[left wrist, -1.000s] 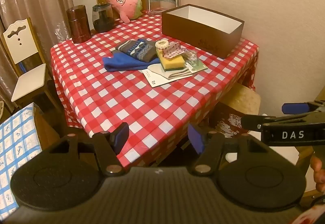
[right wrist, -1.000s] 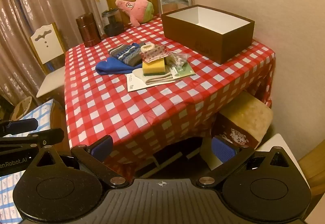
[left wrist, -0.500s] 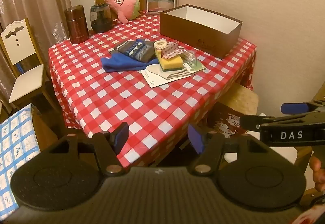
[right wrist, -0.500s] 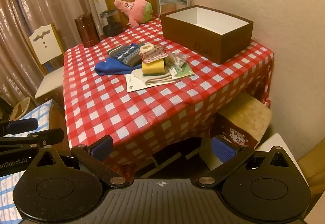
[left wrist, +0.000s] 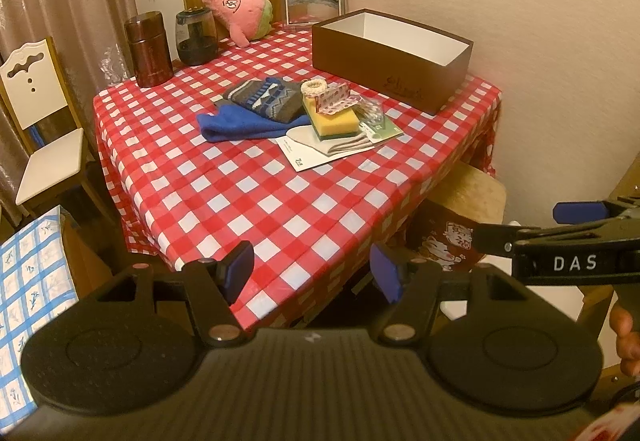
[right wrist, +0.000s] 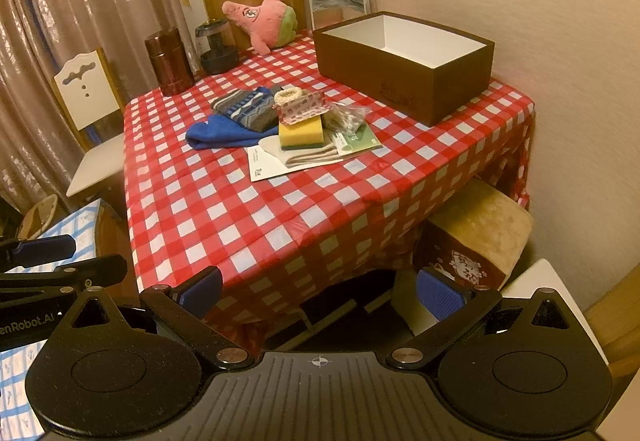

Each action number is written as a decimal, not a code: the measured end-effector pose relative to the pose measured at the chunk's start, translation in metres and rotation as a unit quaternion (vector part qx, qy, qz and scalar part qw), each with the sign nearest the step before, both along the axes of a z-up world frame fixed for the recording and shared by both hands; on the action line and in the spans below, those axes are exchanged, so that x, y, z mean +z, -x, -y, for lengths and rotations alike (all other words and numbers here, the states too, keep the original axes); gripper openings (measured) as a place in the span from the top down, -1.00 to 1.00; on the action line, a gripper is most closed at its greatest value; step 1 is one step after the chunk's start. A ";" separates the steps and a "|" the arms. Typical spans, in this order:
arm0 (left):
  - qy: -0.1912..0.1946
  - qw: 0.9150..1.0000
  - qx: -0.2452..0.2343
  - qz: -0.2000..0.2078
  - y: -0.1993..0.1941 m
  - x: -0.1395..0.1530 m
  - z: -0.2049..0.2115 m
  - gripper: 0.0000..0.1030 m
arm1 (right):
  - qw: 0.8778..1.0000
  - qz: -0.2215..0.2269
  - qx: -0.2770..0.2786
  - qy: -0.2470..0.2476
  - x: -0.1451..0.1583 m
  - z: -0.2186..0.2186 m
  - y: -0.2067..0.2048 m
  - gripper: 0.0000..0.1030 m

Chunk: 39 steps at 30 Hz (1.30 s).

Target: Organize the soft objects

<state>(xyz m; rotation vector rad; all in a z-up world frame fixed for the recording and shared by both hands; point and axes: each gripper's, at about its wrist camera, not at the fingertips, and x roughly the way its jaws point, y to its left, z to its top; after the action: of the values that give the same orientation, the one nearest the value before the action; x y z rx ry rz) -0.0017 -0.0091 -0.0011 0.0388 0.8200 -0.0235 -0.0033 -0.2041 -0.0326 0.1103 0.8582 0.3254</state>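
Nearest the lens, the left gripper [left wrist: 312,273] was held with its blue-padded fingers spread and nothing between them, short of the red-and-white checked tablecloth [left wrist: 256,201]. The right gripper [right wrist: 320,293] was likewise parted and unladen; only the left wrist view caught it from the side, with a bare hand [left wrist: 626,337] at the frame's edge. Mid-table, a heap of soft goods was seen: a folded blue cloth [left wrist: 236,127], a patterned knitted sock [left wrist: 266,99], a yellow sponge with a green base [left wrist: 332,119] resting on beige fabric [left wrist: 344,143] and a white paper sheet [left wrist: 304,157]. Beyond it, near the wall, an open brown cardboard box with a white interior [left wrist: 390,61] was set. Farthest back, a pink star-shaped plush toy [left wrist: 240,15] was propped beside two dark canisters. A woven basket [right wrist: 38,215] on the floor was shown by the right wrist view alone.
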 end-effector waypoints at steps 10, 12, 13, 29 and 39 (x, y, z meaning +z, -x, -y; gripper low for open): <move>0.002 1.000 0.000 0.001 0.000 0.000 -0.003 -0.21 | 1.000 0.001 0.000 0.001 0.000 -0.002 0.001 -1.00; 0.002 1.000 0.000 0.001 0.000 0.000 -0.002 -0.21 | 1.000 0.001 0.000 0.001 0.000 -0.002 0.002 -1.00; 0.002 1.000 0.000 0.001 0.000 0.000 -0.003 -0.21 | 1.000 0.001 0.000 0.001 0.000 -0.002 0.002 -1.00; 0.003 1.000 -0.001 0.002 0.000 -0.001 -0.002 -0.21 | 1.000 0.001 0.000 0.001 0.000 -0.004 -0.001 -1.00; 0.003 1.000 -0.001 0.001 0.001 -0.002 0.000 -0.21 | 1.000 0.001 -0.001 0.002 -0.001 -0.004 -0.007 -1.00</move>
<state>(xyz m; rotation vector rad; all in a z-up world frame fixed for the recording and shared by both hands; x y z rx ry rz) -0.0028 -0.0092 -0.0027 0.0346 0.8174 -0.0285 0.0032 -0.2000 -0.0333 0.1073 0.8556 0.3227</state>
